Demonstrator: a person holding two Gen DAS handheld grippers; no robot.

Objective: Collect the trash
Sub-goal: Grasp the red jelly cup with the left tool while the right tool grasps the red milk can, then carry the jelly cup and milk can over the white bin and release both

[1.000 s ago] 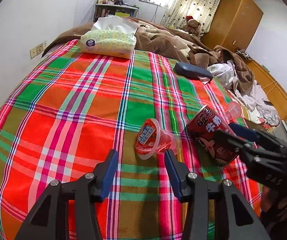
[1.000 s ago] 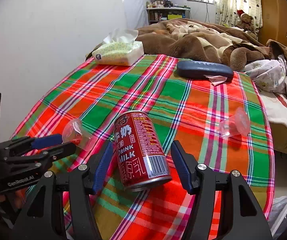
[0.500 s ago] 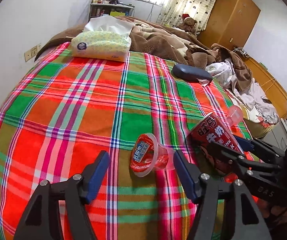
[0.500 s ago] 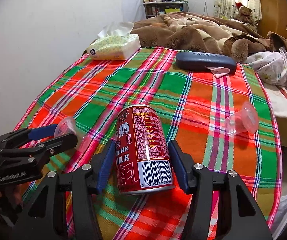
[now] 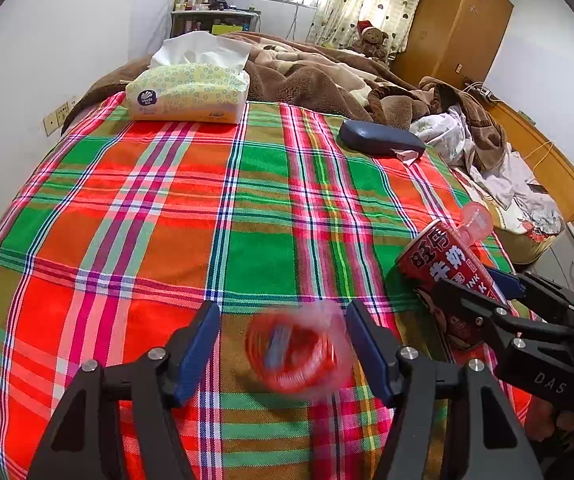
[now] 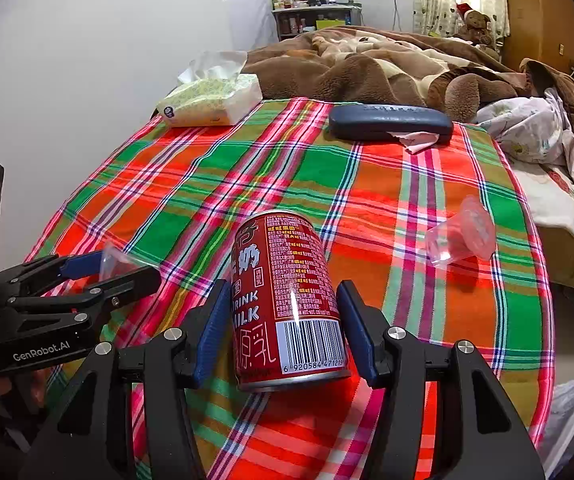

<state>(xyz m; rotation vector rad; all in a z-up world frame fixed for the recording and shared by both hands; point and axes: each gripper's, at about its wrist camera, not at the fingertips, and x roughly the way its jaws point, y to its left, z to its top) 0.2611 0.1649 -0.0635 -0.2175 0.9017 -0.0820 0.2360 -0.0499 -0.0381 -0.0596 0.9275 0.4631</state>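
1. Nothing looks binned yet: three pieces of trash lie on the plaid cloth (image 5: pixel 135 208), and a white bag (image 6: pixel 567 404), perhaps for trash, shows at the right edge.
2. The right gripper (image 6: pixel 283 324) is closed on the can (image 6: pixel 287 300), pads against both sides.
3. The left gripper (image 5: pixel 283 348) straddles the jelly cup (image 5: pixel 295 352); its jaws are closing, and a gap remains on the left side, so no grip yet.
4. A second cup (image 6: pixel 461 236) lies untouched, well apart on the right.
5. The can is a rigid, glossy red cylinder. The cups are thin clear plastic, flared and light, likely easy to crush. The cloth is woven, soft over the bed.
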